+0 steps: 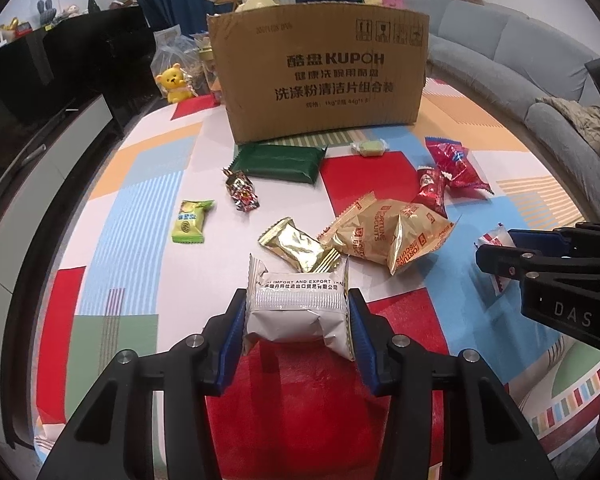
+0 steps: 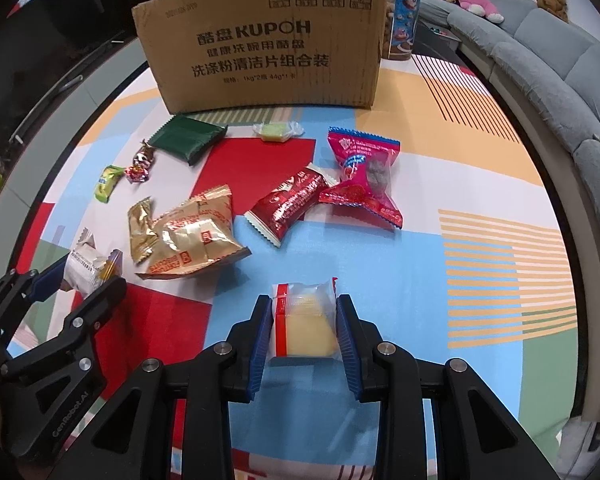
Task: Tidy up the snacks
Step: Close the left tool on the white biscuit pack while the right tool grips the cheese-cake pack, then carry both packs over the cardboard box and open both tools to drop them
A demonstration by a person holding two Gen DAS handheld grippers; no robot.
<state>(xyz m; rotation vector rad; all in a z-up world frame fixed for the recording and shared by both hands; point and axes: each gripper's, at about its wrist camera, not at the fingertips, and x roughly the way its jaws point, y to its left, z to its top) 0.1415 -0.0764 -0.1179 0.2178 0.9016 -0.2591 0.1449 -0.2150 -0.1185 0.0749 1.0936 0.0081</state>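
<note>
My left gripper [image 1: 298, 312] is shut on a white silver snack packet [image 1: 298, 312], held just above the patterned mat; it also shows in the right wrist view [image 2: 82, 266]. My right gripper [image 2: 304, 320] is shut on a clear packet with a yellow cake and red stripe [image 2: 304, 326]; its edge shows in the left wrist view [image 1: 496, 240]. A cardboard box [image 1: 320, 76] stands open-topped at the far side [image 2: 264, 40]. Between it and me lie a dark green pack [image 1: 280, 162], gold fortune biscuit bags [image 1: 384, 236], red packets [image 2: 364, 176], a small green candy [image 1: 188, 222].
A gold wrapper [image 1: 296, 246], a foil candy [image 1: 242, 190] and a pale green sweet [image 1: 368, 148] also lie on the mat [image 2: 400, 248]. A grey sofa [image 1: 520, 52] curves along the right. A dark TV cabinet [image 1: 40, 120] runs on the left. A yellow bear toy [image 1: 174, 82] stands behind.
</note>
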